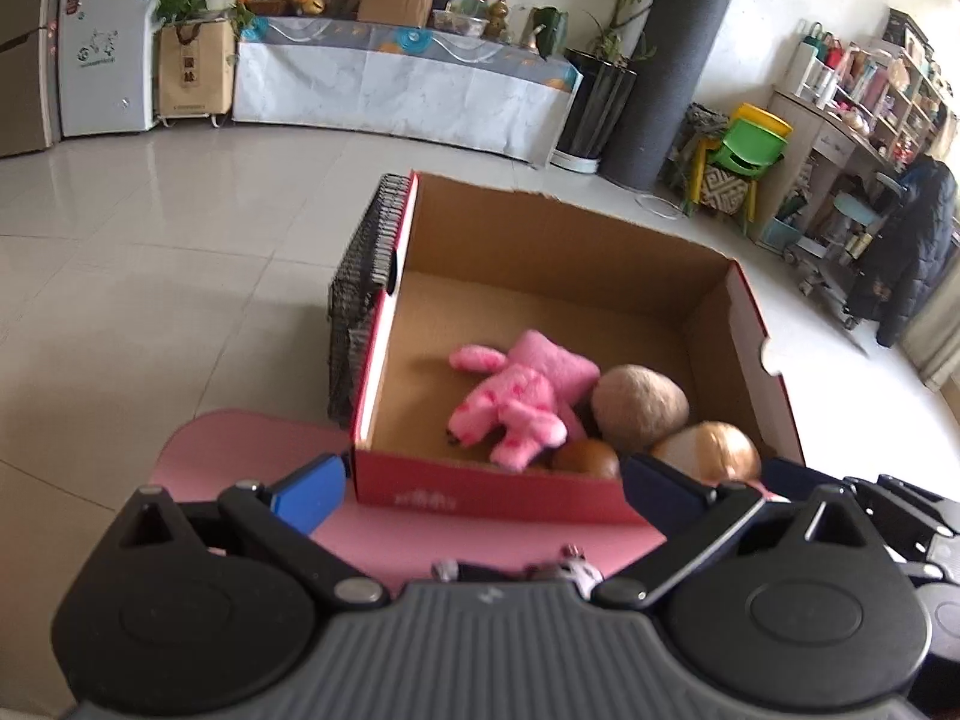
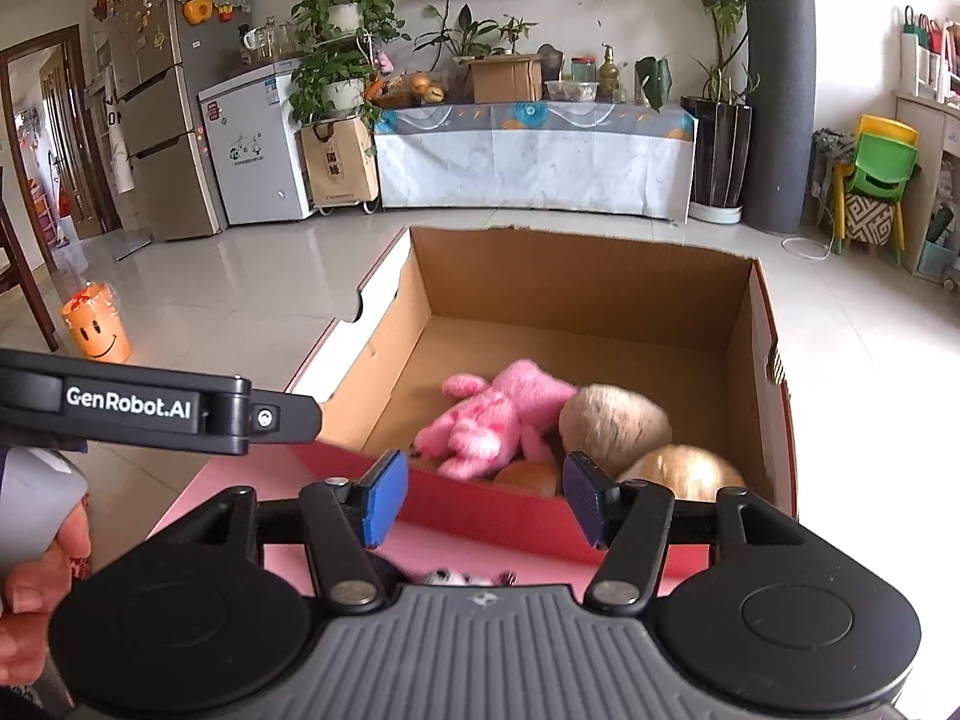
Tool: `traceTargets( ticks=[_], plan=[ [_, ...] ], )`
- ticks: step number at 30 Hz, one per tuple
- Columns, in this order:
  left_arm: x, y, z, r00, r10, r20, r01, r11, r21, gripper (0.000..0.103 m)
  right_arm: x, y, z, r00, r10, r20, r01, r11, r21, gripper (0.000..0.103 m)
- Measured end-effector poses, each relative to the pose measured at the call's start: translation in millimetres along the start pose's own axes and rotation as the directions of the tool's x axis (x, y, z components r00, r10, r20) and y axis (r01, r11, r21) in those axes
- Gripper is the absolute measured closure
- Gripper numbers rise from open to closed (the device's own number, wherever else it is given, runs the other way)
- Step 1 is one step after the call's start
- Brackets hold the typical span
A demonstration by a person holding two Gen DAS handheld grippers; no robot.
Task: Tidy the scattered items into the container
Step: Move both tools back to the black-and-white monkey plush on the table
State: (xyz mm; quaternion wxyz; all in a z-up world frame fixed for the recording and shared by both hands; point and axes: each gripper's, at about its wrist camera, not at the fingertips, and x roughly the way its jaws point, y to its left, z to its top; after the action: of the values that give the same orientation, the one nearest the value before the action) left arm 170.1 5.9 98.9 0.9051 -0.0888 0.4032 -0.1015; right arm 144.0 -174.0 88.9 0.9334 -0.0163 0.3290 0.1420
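Observation:
A red-sided cardboard box [image 1: 480, 495] [image 2: 762, 360] stands open on a pink mat [image 1: 240, 456] [image 2: 252, 480]. Inside, near its front wall, lie a pink plush toy [image 1: 516, 396] [image 2: 486, 420], a fuzzy brown ball [image 1: 639, 402] [image 2: 612, 420], a gold ball [image 1: 708, 450] [image 2: 678, 471] and an orange-brown ball [image 1: 585, 459] [image 2: 528, 477]. My left gripper [image 1: 485, 492] hangs wide open just before that wall, holding nothing. My right gripper [image 2: 485, 498] is also open and empty. A small grey and white toy [image 1: 570, 567] [image 2: 456, 576] lies on the mat, mostly hidden under the gripper bodies.
A black wire rack [image 1: 360, 300] leans against the box's left side. An orange smiley bucket [image 2: 96, 330] stands on the tiled floor at left. A hand [image 2: 36, 588] and the other gripper's black body [image 2: 150, 408] fill the right wrist view's left edge. Furniture lines the far wall.

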Motion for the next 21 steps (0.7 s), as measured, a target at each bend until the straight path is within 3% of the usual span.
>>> traceTargets(
  ticks=[9,21],
  plan=[
    [0,2,-29,0.998,-0.008,-0.066,0.009,1.0,0.017,0.0,-6,5,-33,0.996,-0.006,-0.088,0.009,1.0,0.028,0.044],
    [39,5,-55,0.986,-0.005,-0.165,0.005,1.0,0.002,0.0,16,6,-74,0.975,0.006,-0.223,0.004,0.999,0.045,0.044]
  ],
)
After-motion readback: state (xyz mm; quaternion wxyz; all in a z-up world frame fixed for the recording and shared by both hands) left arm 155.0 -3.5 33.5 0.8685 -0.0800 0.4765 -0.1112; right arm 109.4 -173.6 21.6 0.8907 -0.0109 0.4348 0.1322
